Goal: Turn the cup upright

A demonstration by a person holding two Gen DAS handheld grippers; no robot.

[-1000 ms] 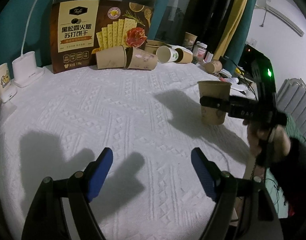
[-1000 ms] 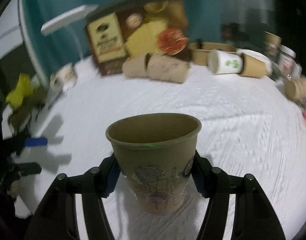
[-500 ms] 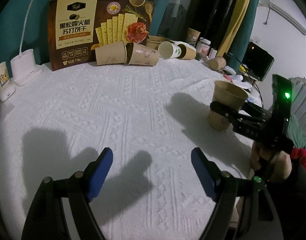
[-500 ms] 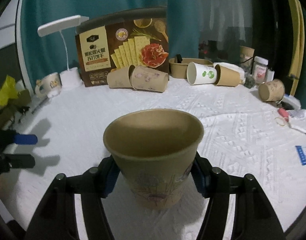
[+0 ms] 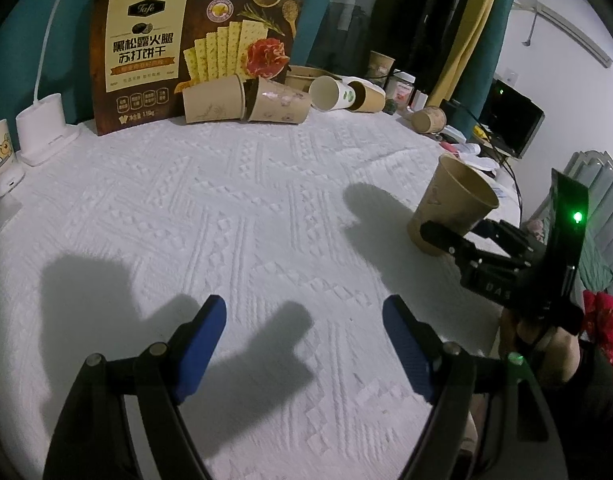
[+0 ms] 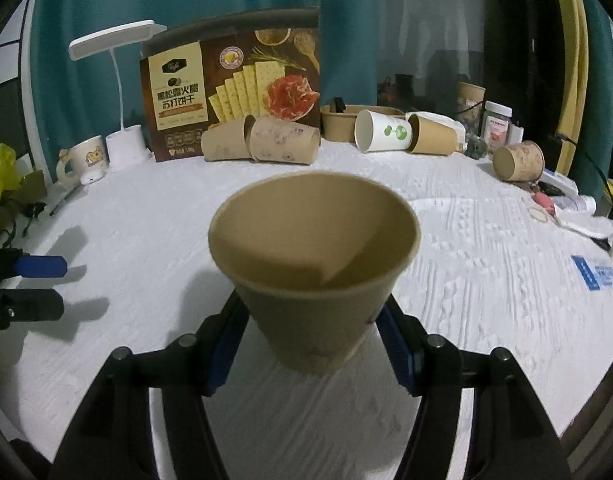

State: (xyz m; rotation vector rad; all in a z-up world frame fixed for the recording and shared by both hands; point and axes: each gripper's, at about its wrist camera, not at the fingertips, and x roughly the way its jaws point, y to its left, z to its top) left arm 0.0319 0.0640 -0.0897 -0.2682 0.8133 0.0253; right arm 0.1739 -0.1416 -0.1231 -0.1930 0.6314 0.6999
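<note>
The right tool (image 6: 312,344) clasps a brown paper cup (image 6: 314,268), mouth up, leaning slightly, base on the white textured worktop (image 5: 246,200); the left tool (image 5: 306,348) hovers with fingers spread, holding nothing; a cracker box (image 5: 194,52) stands behind toppled cups (image 5: 246,98).

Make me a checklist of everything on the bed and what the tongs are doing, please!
Surface: white textured bedspread, bare in the middle.
Job's things: brown paper cup, mouth up, leaning slightly, between the right tongs.
Clutter: cracker box, five cups lying on their sides at the back, one being the white cup; desk lamp, mug, jar.
Grippers: right tongs shut on the cup; left tongs open, holding nothing, above the bedspread.
Cables: black cable at the right edge.
Surroundings: teal curtain, yellow curtain, monitor.
</note>
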